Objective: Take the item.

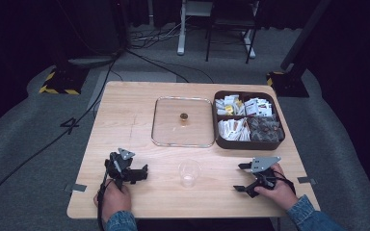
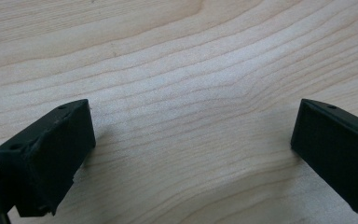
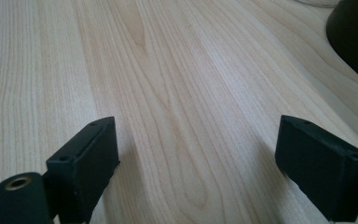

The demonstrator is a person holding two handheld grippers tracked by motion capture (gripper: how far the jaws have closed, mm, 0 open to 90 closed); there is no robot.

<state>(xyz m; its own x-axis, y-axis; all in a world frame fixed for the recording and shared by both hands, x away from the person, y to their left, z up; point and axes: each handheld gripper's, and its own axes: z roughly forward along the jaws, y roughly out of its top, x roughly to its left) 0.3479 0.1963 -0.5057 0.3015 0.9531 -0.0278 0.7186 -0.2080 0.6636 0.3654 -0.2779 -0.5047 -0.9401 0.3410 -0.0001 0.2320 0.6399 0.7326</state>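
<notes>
Both hands rest low on the table [image 1: 135,120]: left gripper [image 1: 134,174] and right gripper [image 1: 241,177] gape wide, empty, apparently flanking the clear plastic cup [image 1: 189,172].

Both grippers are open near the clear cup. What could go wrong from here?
1. The clear plastic cup stands empty and upright between the left gripper and the right gripper; it looks light, so a sideways nudge may tip it or a firm squeeze may crush it.
2. The glass lid lies flat against the brown compartment box; a reach to the packets could knock it.
</notes>
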